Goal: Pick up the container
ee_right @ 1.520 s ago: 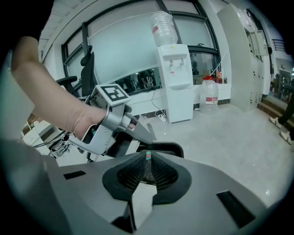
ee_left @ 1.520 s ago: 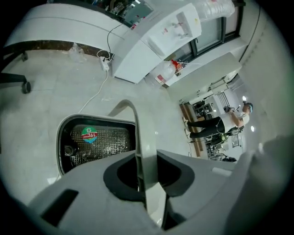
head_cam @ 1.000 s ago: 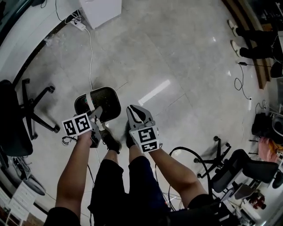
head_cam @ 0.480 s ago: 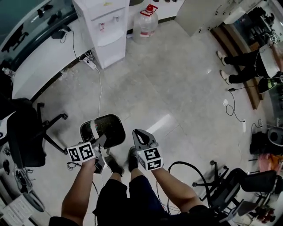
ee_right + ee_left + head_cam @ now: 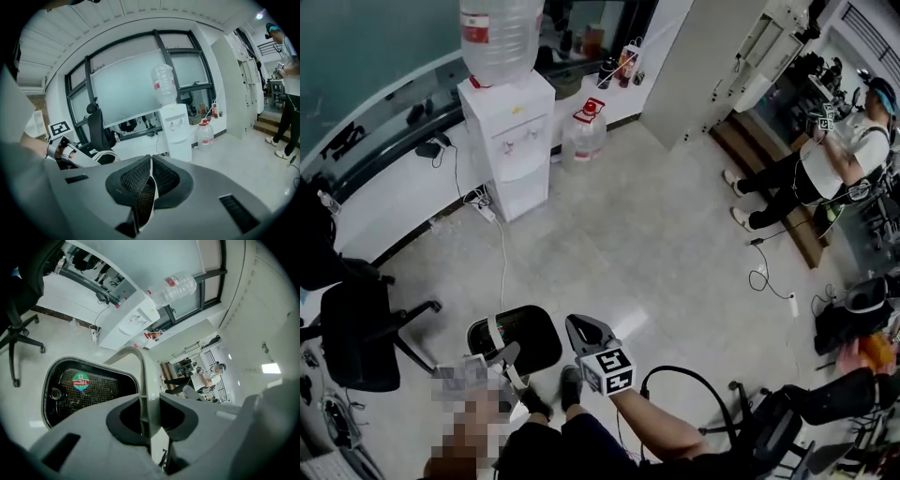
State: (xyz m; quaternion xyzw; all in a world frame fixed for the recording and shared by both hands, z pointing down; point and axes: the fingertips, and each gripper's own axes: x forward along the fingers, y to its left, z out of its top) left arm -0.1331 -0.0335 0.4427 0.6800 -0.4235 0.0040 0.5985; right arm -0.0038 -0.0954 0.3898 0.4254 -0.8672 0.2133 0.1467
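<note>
Container (image 5: 89,390) in shot: a rounded-rectangular black tub with a dimpled, mesh-like inside, a smooth pale grey rim and a round sticker (image 5: 80,379), hanging over the glossy floor (image 5: 675,244) just ahead of the person's shoes (image 5: 551,396). Left gripper (image 5: 145,413) has its jaws narrowly parted and clamped on the arched grey plastic handle (image 5: 140,376). Right gripper (image 5: 150,180) is beside it, its mesh pads pressed together on nothing.
</note>
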